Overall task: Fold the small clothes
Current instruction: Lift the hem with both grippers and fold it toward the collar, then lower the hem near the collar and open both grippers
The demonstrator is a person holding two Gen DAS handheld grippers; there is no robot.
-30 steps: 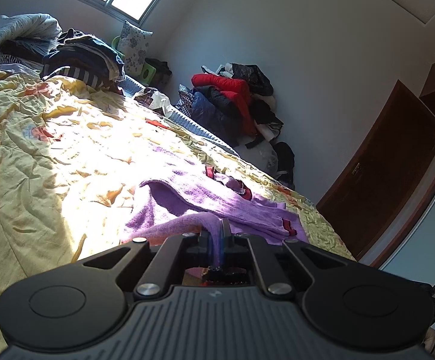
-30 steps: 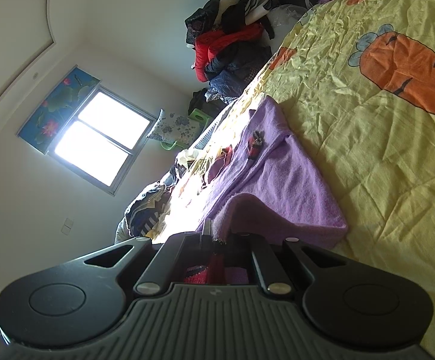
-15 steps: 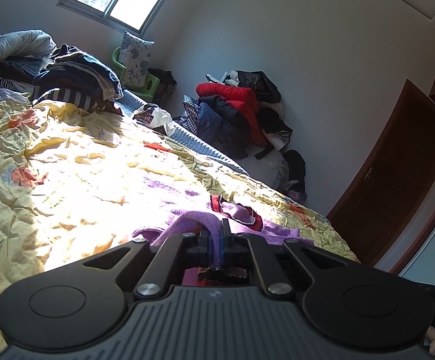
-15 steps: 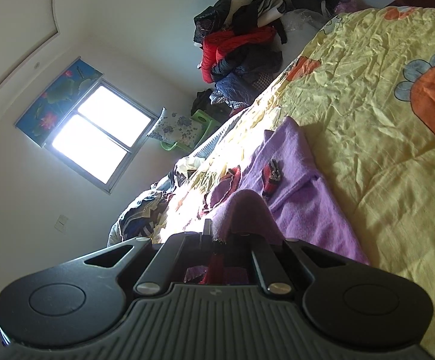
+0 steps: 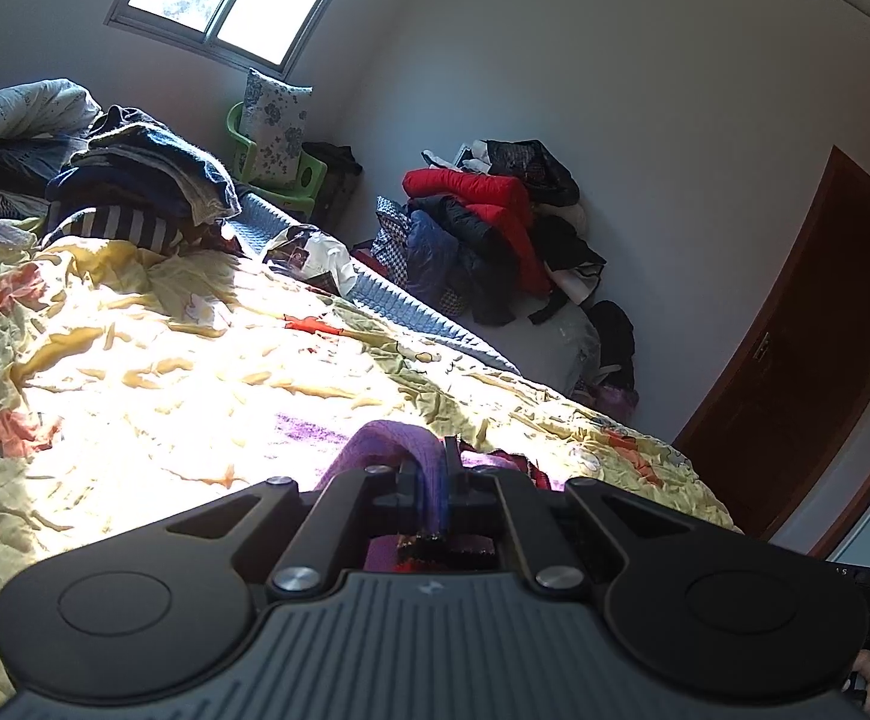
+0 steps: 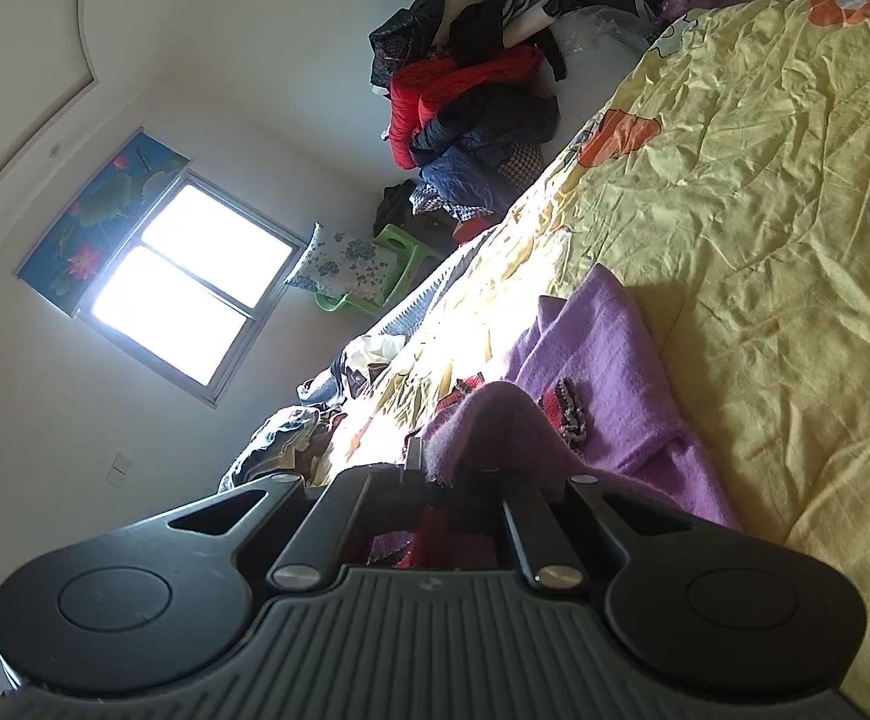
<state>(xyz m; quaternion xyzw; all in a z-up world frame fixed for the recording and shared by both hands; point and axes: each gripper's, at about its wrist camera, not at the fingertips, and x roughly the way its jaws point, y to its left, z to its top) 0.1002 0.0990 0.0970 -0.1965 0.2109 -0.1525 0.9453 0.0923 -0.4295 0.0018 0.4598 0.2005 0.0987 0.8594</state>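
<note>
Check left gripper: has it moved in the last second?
Yes. The left gripper, shut on the purple garment, has moved forward over the yellow bedspread toward the clothes pile, which looks nearer now.

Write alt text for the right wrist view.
The right gripper is shut on a raised fold of a purple garment that lies on a wrinkled yellow bedspread printed with orange shapes. Beyond the bed, clothes are piled against a white wall near a bright window.
</note>
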